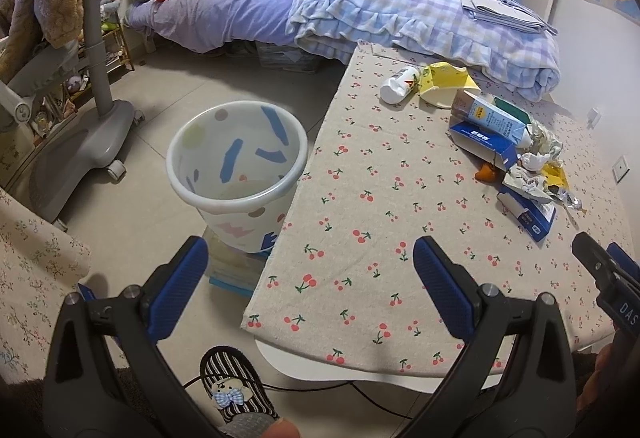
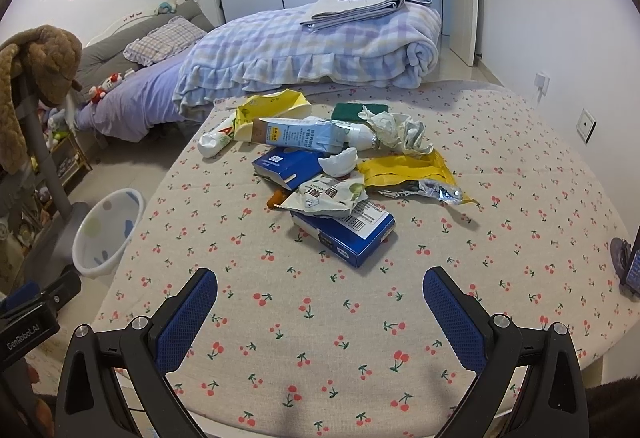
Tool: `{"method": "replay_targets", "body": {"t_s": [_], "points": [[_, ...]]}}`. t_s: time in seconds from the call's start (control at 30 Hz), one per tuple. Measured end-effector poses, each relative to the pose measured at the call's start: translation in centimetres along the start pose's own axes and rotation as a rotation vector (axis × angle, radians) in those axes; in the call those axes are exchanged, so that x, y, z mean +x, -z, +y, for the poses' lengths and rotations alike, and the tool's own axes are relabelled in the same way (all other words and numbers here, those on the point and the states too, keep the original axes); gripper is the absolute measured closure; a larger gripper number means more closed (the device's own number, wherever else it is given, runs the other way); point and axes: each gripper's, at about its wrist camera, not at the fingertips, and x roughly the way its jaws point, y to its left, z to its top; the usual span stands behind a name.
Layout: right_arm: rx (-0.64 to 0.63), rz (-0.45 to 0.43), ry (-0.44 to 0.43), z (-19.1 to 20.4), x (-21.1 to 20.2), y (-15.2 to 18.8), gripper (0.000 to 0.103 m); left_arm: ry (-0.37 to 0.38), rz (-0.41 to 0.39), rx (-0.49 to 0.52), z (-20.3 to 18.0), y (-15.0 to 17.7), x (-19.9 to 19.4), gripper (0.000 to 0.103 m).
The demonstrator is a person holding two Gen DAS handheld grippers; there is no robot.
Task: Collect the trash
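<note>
Trash (image 2: 340,166) lies in one loose heap on the table (image 2: 520,166), toward its far side near the bed (image 2: 304,46). In the heap I can see a blue box (image 2: 352,234) nearest to the right gripper (image 2: 320,302), a second blue box (image 2: 286,164) behind it, a milk carton (image 2: 304,136) lying on its side, a yellow wrapper (image 2: 408,170), crumpled paper (image 2: 396,128) and a white bottle (image 2: 214,142) at the left end. The right gripper is released, its jaws wide apart, above the cherry cloth and well short of the heap, holding nothing. The left gripper (image 1: 310,274) is also released and empty, over the table's left edge. A bin (image 1: 236,174) stands on the floor just beside that edge, raised on a stack of books (image 1: 236,272). A slipper (image 1: 234,386) shows below the left gripper
</note>
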Motion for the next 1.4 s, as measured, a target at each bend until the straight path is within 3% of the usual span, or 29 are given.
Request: {"method": "replay_targets", "body": {"t_s": [0.37, 0.6, 0.73, 0.97, 1.07, 1.13, 1.4], "points": [[0.013, 0.009, -0.030, -1.0, -1.1, -4.4, 0.000, 0.049, -0.007, 0.098, -1.2, -2.6, -0.3, 0.001], [0.018, 0.162, -0.155, -3.3, 1.0, -9.4, 0.000, 0.070, 0.020, 0.168, -2.6, -6.3, 0.5, 0.001], [-0.005, 0.188, -0.103, -5.3, 2.5, -12.0, 0.000, 0.114, 0.037, 0.187, -3.9, -8.5, 1.7, 0.001], [0.092, 0.259, -0.098, -9.2, 7.9, -14.4, 0.000, 0.238, 0.087, 0.125, -5.5, -11.8, 7.3, 0.001], [0.182, 0.321, -0.093, -10.9, 11.0, -15.0, 0.000, 0.234, 0.094, 0.123, -6.2, -12.9, 10.4, 0.001], [0.223, 0.350, -0.139, -11.5, 12.7, -15.8, 0.000, 0.223, 0.097, 0.122, -6.5, -13.7, 12.1, 0.004], [0.318, 0.399, -0.136, -12.6, 17.4, -17.4, 0.001, 0.252, 0.106, 0.080, -7.4, -16.1, 18.3, 0.016]]}}
